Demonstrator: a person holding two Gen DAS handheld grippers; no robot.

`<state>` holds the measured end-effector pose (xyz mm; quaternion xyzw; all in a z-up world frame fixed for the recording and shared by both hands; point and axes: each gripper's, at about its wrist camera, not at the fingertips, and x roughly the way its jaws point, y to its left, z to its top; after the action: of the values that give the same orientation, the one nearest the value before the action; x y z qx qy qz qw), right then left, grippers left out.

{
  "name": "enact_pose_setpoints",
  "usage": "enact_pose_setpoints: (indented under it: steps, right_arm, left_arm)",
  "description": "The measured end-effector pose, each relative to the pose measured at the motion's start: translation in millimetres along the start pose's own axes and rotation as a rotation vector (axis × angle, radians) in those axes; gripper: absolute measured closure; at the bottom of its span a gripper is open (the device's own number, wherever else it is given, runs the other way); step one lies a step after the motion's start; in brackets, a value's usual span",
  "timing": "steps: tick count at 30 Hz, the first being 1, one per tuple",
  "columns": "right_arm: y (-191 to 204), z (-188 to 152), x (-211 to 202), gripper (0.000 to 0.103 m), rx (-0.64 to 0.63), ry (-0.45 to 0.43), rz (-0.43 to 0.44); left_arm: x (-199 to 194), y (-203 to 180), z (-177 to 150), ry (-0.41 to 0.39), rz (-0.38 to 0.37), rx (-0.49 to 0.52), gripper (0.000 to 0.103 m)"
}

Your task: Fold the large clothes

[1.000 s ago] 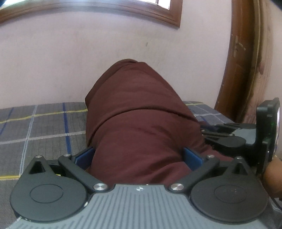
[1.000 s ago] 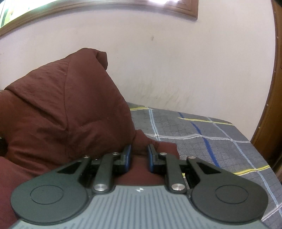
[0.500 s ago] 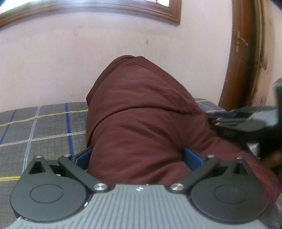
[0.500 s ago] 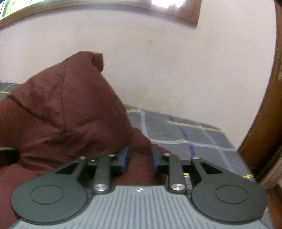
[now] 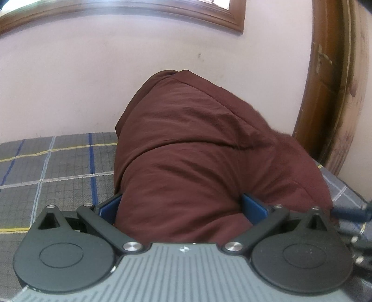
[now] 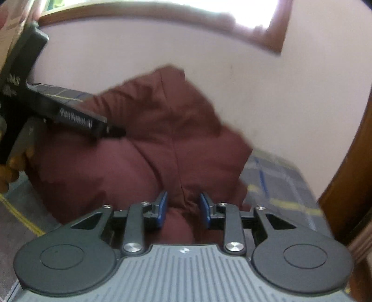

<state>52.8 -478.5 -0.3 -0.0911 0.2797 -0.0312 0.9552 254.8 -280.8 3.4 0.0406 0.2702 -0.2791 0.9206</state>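
A maroon garment [image 5: 197, 144] stands bunched in a tall mound on the bed. My left gripper [image 5: 181, 205] has its jaws wide apart, shut on a thick bundle of the cloth that fills the gap between the blue pads [image 5: 252, 204]. In the blurred right wrist view, the garment [image 6: 151, 151] rises ahead. My right gripper [image 6: 183, 206] has a narrow ridge of the cloth between its blue pads, and its jaws are closing on it. The left gripper [image 6: 114, 132] reaches into the mound from the upper left. The right gripper's tip [image 5: 348, 212] shows at the left view's right edge.
A grey plaid bed cover [image 5: 58, 167] with blue, white and yellow lines lies under the garment. A pale wall stands close behind, with a wooden window frame [image 5: 162, 11] above. A wooden door frame [image 5: 330, 93] is at the right. A hand [image 6: 9, 172] holds the left gripper.
The right wrist view has swung sideways, so the mound now sits centred and the left gripper has come into view. The right jaws stand a little wider. The left gripper stays put.
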Motion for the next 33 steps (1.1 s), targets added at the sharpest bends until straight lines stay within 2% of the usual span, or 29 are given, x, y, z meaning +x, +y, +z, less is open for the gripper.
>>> enact_pose_setpoints:
  steps: [3,7,15,16,18,19,20,26,33]
  right_arm:
    - [12.3,-8.3,12.7,0.076,-0.005,0.007,-0.032]
    - [24.4,-30.7,19.9,0.077,0.039,-0.054,-0.064]
    - [7.3,-23.7,7.7,0.075,0.108,-0.075,-0.025]
    - [3.7,-21.7,6.4,0.073,0.119,-0.075,-0.020]
    - [-1.9,-21.1,0.5,0.056,0.157,-0.078,-0.029]
    - [-4.7,-21.8,-2.5,0.035,0.177,-0.080,-0.053]
    - [-7.9,-22.6,-3.5,0.024,0.194,-0.085,-0.071]
    - [-34.3,-27.9,-13.5,0.023,0.336,-0.077,0.003]
    - [-65.1,-42.1,0.0,0.019,0.583,-0.026,0.191]
  left_arm:
    - [0.3,-6.1,0.3,0.002,0.020,0.020,0.000]
    - [1.4,-12.1,-2.4,-0.002,0.042,0.042,0.000]
    - [2.8,-12.0,-0.5,0.007,0.042,0.037,0.000]
    - [3.6,-11.9,0.3,0.009,0.044,0.034,0.000]
    - [3.8,-12.6,1.1,0.011,0.045,0.032,0.000]
    - [3.4,-13.2,1.2,0.011,0.045,0.031,0.000]
    - [3.4,-13.3,1.1,0.011,0.044,0.031,0.000]
    - [2.9,-13.8,1.3,0.012,0.045,0.030,0.000]
    - [2.4,-14.4,1.1,0.011,0.044,0.029,0.000]
